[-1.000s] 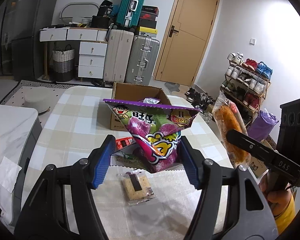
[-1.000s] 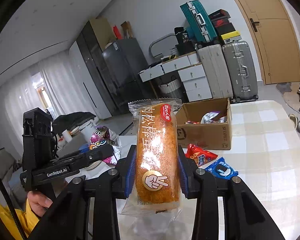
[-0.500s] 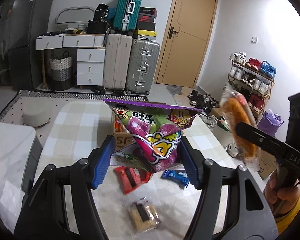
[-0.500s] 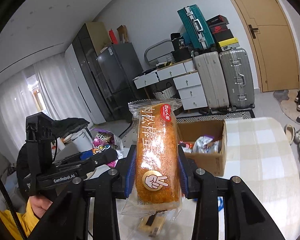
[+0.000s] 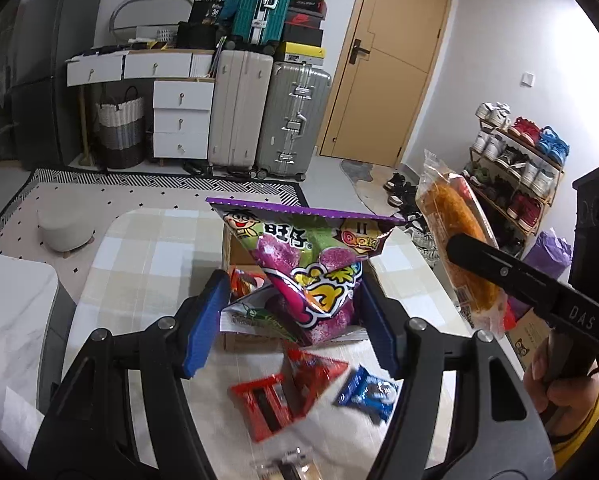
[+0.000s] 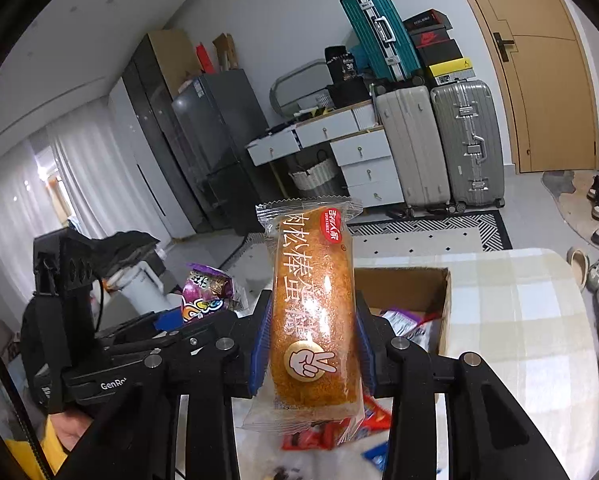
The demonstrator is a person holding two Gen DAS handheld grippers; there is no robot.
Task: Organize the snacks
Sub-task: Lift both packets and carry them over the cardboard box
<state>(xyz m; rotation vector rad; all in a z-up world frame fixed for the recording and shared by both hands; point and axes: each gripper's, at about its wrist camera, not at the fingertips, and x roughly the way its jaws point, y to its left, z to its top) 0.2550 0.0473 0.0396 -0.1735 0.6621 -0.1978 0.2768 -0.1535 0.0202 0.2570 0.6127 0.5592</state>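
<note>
My left gripper [image 5: 291,320] is shut on a purple candy bag [image 5: 311,272], and a green and white packet [image 5: 255,314] hangs with it by the left pad. Both hang over the open cardboard box [image 5: 235,250] on the checked tablecloth [image 5: 147,256]. In my right gripper [image 6: 311,340], shut, an orange bread roll [image 6: 313,300] in a clear wrapper stands upright, just short of the box [image 6: 403,284]. The left wrist view shows that roll [image 5: 455,236] to the right of the box. Several snacks lie in the box [image 6: 407,320].
On the cloth in front of the box lie red packets [image 5: 267,404], a blue packet [image 5: 365,394] and a cracker packet [image 5: 287,464]. A white table [image 5: 15,312] stands at the left. Suitcases [image 5: 267,112], drawers [image 5: 181,120], a door [image 5: 383,64] and a shoe rack [image 5: 515,168] stand beyond.
Both grippers moved forward over the table with their snacks still held. The box went from far ahead to right under the purple bag. The loose packets slid toward the bottom of the views.
</note>
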